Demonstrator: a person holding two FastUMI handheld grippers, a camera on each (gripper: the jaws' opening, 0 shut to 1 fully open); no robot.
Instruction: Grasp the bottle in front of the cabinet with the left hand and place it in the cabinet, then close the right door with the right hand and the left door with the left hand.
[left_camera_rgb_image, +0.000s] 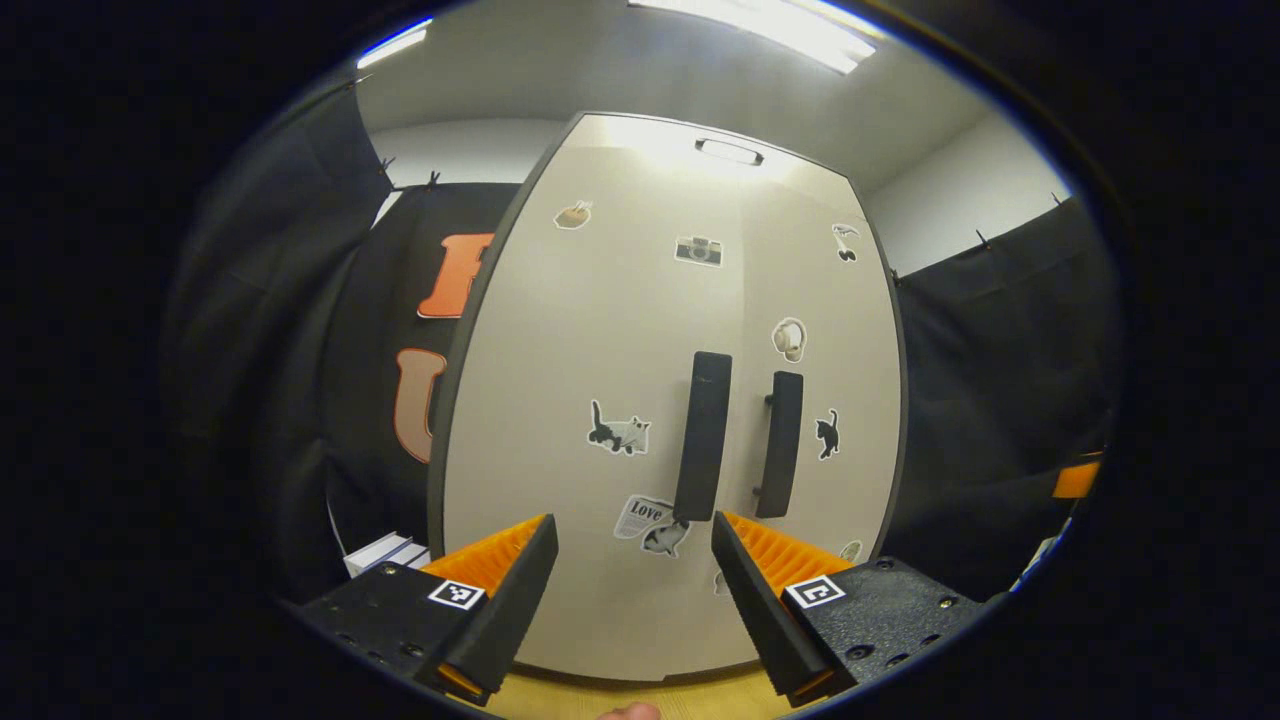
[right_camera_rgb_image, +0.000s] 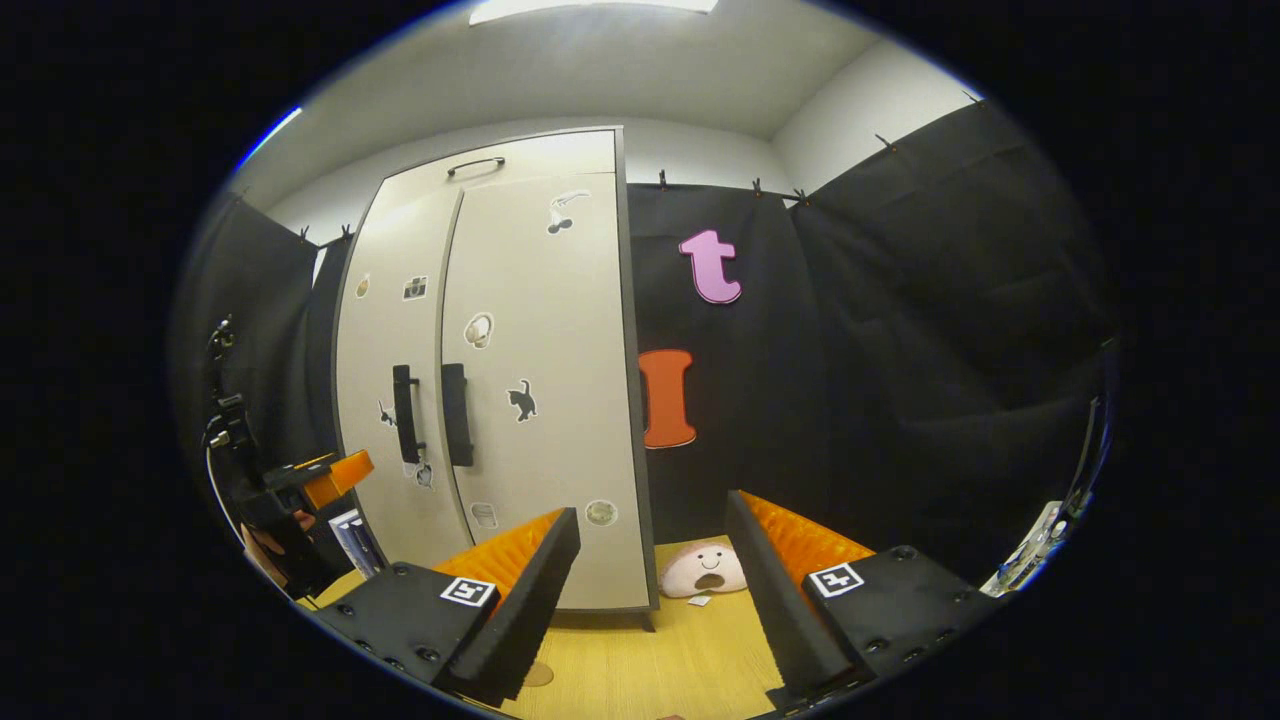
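Cabinet (left_camera_rgb_image: 640, 400) at twelve o'clock in left gripper view, two doors shut, two handles (left_camera_rgb_image: 703, 437) side by side. Left hand-held gripper (left_camera_rgb_image: 635, 560) open, empty. Right hand-held gripper (right_camera_rgb_image: 650, 560) open, empty; one plush toy (right_camera_rgb_image: 703, 570) on counter (right_camera_rgb_image: 640, 650) at twelve o'clock.

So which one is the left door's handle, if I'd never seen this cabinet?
Find the tall pale cabinet with animal stickers on its closed doors. Two dark upright handles flank the middle seam; the left door's handle stands just above the "Love" sticker, unlike its neighbour beside the black cat sticker.
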